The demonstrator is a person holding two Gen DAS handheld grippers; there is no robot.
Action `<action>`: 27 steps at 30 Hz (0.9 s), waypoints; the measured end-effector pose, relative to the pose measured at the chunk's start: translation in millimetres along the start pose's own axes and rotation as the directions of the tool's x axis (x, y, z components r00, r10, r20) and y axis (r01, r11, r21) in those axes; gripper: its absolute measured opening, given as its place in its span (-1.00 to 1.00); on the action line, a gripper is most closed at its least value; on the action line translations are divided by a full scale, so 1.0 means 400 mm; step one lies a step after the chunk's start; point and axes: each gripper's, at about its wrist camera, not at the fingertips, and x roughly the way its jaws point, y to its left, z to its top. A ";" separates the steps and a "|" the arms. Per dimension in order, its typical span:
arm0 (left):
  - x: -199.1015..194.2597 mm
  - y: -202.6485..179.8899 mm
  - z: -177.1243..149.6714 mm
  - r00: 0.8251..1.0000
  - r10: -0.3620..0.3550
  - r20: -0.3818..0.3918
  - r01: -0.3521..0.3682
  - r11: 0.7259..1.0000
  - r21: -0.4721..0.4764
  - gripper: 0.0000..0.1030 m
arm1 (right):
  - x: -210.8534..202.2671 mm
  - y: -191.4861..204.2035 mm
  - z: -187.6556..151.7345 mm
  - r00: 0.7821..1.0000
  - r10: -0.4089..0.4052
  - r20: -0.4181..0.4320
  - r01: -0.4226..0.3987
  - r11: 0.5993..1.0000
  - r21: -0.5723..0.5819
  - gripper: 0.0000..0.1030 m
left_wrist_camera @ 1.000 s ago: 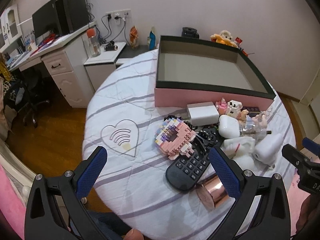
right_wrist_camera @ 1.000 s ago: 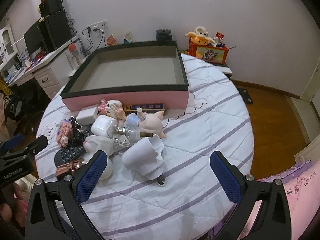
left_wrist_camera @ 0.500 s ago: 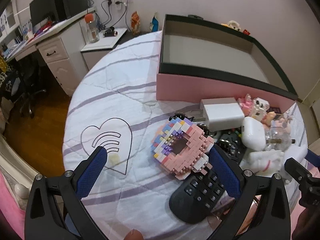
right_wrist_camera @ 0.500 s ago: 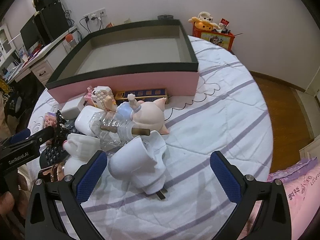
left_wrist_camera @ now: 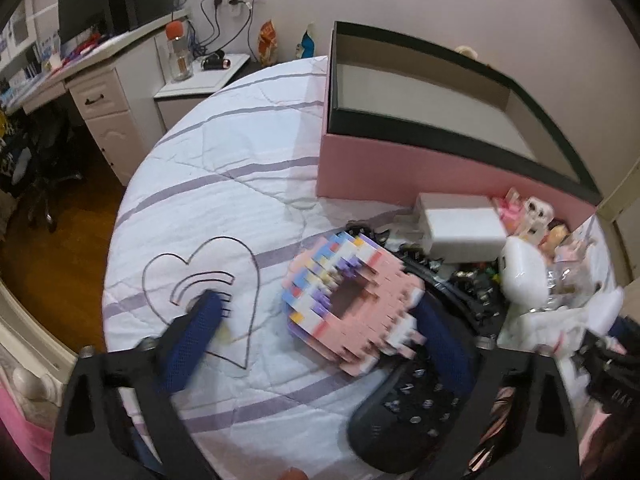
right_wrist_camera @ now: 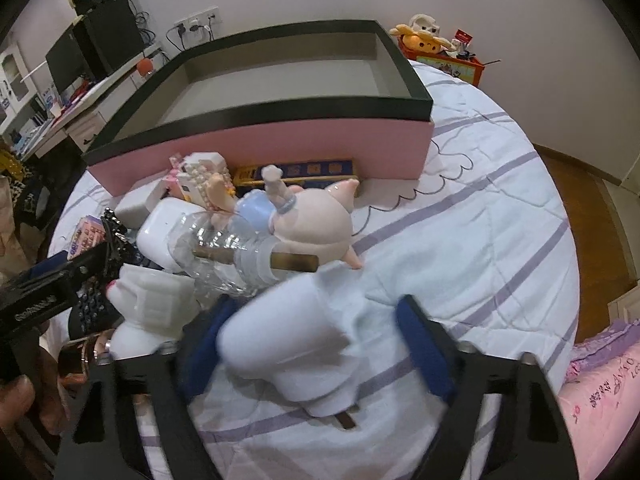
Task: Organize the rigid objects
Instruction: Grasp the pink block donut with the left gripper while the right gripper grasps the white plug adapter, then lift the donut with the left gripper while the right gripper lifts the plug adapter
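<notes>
A pile of small objects lies on the round table in front of a pink box with a black rim (left_wrist_camera: pixel 420 168) (right_wrist_camera: pixel 280 136). My left gripper (left_wrist_camera: pixel 320 320) is open, its fingers on either side of a pink brick-built ring (left_wrist_camera: pixel 348 300) that rests partly on a black remote (left_wrist_camera: pixel 408 404). My right gripper (right_wrist_camera: pixel 308 324) is open, its fingers astride a white plug adapter (right_wrist_camera: pixel 296 344). Behind the adapter lie a clear plastic bottle (right_wrist_camera: pixel 224 244) and a pink pig figure (right_wrist_camera: pixel 316 224).
A white charger block (left_wrist_camera: pixel 460 224), a white earbud case (left_wrist_camera: pixel 520 272) and a copper tape roll (right_wrist_camera: pixel 84 352) are in the pile. A desk with a monitor (left_wrist_camera: pixel 80 20) stands to the left. The quilt has a heart drawing (left_wrist_camera: pixel 200 292).
Both grippers have moved forward and down. The left one now straddles the brick ring, the right one straddles the white adapter, and both jaws have narrowed.
</notes>
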 end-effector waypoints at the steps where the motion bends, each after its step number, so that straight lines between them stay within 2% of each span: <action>1: 0.000 -0.002 -0.001 1.000 0.007 0.005 -0.007 1.000 0.014 0.67 | -0.001 0.002 0.000 1.000 0.005 -0.001 -0.005 1.000 -0.007 0.24; 5: -0.006 0.008 0.004 1.000 -0.008 0.016 0.008 1.000 0.014 0.37 | -0.005 0.002 -0.006 1.000 0.020 0.005 -0.020 1.000 -0.007 0.23; 9: -0.012 0.016 0.003 1.000 -0.019 0.024 0.018 1.000 0.015 0.17 | -0.014 0.000 -0.008 1.000 0.030 0.008 -0.030 1.000 -0.002 0.23; 27: -0.045 0.023 -0.007 0.999 -0.033 0.041 0.033 0.999 0.013 0.17 | -0.034 -0.002 -0.008 0.999 0.035 0.022 -0.035 0.999 -0.006 0.22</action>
